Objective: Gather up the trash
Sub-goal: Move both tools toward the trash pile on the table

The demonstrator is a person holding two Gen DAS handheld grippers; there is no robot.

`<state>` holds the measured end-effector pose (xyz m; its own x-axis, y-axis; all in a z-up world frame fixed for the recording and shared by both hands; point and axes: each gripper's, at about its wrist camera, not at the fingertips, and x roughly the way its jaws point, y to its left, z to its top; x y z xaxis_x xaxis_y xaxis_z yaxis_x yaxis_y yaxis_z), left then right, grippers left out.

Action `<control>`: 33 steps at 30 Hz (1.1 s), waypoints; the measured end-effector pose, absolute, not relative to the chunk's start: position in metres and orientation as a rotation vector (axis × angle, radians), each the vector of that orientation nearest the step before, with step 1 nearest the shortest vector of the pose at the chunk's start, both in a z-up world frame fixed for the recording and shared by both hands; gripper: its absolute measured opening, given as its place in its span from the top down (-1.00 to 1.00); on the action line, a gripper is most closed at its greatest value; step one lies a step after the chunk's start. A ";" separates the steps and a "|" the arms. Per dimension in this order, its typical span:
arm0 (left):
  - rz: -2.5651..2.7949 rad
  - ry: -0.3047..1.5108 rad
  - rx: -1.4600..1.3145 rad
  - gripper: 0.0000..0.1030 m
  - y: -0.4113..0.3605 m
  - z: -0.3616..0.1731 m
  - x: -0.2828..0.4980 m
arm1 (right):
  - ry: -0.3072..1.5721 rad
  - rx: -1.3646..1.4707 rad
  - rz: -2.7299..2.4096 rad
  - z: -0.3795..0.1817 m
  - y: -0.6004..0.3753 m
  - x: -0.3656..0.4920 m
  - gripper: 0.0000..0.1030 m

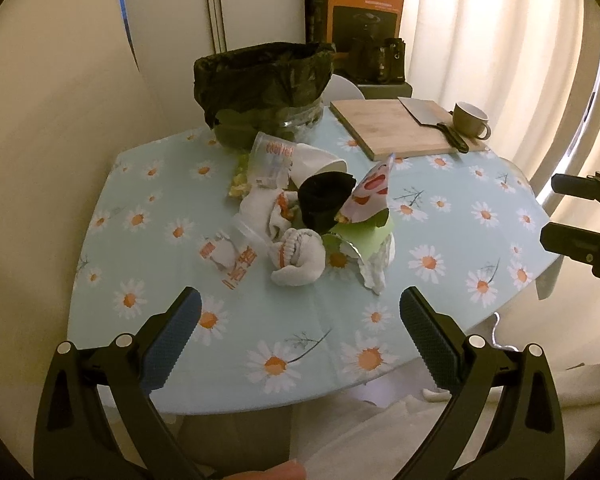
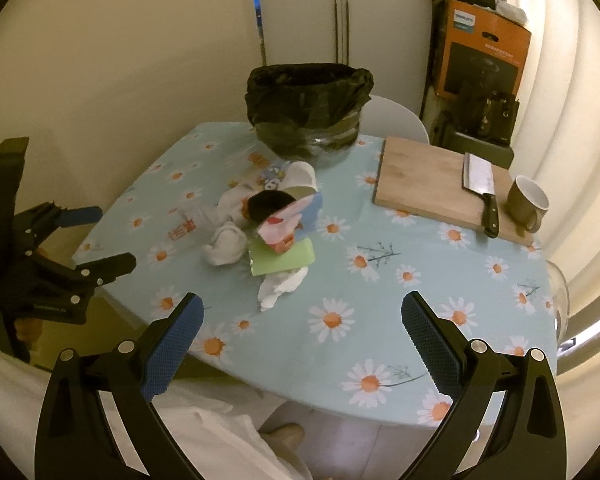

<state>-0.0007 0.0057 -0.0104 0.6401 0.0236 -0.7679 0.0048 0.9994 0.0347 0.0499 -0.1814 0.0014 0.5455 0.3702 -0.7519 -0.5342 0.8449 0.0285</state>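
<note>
- The trash pile sits mid-table on the daisy tablecloth, strung out in a loose line running from the near edge back toward the bin.
- The bin, lined with a black bag, stands upright at the far edge, mouth up, just beyond the pile.
- In the heap: a clear plastic cup tipped on its side, a white paper cup also on its side, a black cup, a cartoon-printed wrapper, a green card, and crumpled white tissues.
- Left gripper hangs over the near edge, jaws spread wide, holding nothing.
- Right gripper, same story: fingers well apart, empty.
- What lies under the wrapper is hidden; the yellowish scraps beside the clear cup are too blurred to name.
</note>
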 end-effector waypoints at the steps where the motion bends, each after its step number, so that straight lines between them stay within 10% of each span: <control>1: 0.009 0.877 0.029 -0.89 0.007 -0.011 -0.001 | 0.838 -0.212 0.543 0.001 -0.181 0.051 -0.85; 33: 0.070 0.922 -0.001 -0.89 0.053 -0.036 0.023 | 0.902 -0.272 0.616 -0.014 -0.157 0.088 -0.83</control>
<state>0.0229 0.0534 -0.0361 0.6022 0.0597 -0.7961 -0.0606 0.9977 0.0289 0.0876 -0.1566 -0.0144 0.4634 0.3838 -0.7987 -0.6045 0.7960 0.0318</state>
